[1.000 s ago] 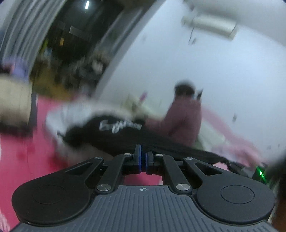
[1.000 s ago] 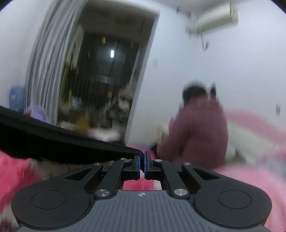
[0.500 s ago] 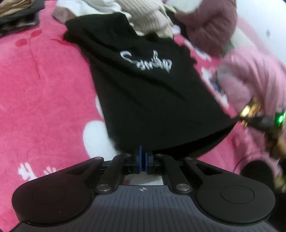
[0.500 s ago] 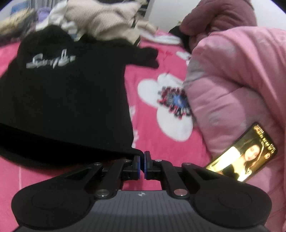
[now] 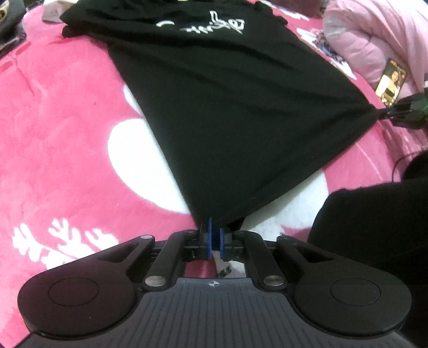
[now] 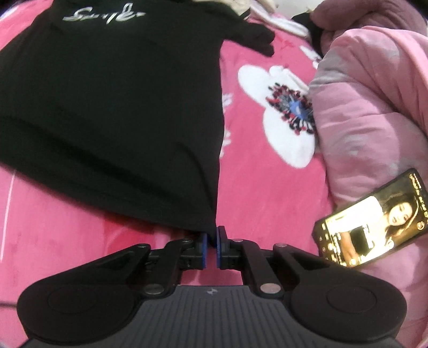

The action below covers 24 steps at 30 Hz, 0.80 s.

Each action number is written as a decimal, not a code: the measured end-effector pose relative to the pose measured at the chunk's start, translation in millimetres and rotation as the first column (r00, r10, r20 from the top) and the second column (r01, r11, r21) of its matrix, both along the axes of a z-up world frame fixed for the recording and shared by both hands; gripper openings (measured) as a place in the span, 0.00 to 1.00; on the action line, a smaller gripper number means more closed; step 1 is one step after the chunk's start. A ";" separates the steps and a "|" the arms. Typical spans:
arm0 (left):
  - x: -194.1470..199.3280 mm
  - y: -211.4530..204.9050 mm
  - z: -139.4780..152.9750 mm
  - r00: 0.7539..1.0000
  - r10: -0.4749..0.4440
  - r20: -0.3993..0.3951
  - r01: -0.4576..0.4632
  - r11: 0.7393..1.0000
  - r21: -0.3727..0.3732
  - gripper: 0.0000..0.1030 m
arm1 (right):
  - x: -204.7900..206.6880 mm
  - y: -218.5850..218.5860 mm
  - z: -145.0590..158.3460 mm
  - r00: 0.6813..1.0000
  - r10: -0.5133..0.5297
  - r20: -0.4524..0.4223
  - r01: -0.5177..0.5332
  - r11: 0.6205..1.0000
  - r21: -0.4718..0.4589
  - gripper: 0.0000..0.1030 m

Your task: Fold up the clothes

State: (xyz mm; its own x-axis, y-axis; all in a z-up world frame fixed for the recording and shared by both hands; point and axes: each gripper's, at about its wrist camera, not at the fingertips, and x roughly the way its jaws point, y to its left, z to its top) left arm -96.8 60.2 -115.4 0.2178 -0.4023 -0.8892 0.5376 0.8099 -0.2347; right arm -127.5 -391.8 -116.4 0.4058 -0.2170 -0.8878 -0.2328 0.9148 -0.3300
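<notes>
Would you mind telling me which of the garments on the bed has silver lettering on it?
The black T-shirt, spread flat on the pink blanket with both grippers pinching its hem corners. The pink padded jacket and the maroon one show no lettering.

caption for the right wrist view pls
Right gripper pinches the black T-shirt's hem corner over a pink blanket, lit phone alongside.
</notes>
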 end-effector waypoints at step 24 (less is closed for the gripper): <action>43.2 69.6 -6.5 0.911 0.308 -0.274 -0.374 0.898 -0.232 0.38 | 17.9 -98.0 3.0 0.871 -0.443 -0.214 0.445 0.525 0.726 0.42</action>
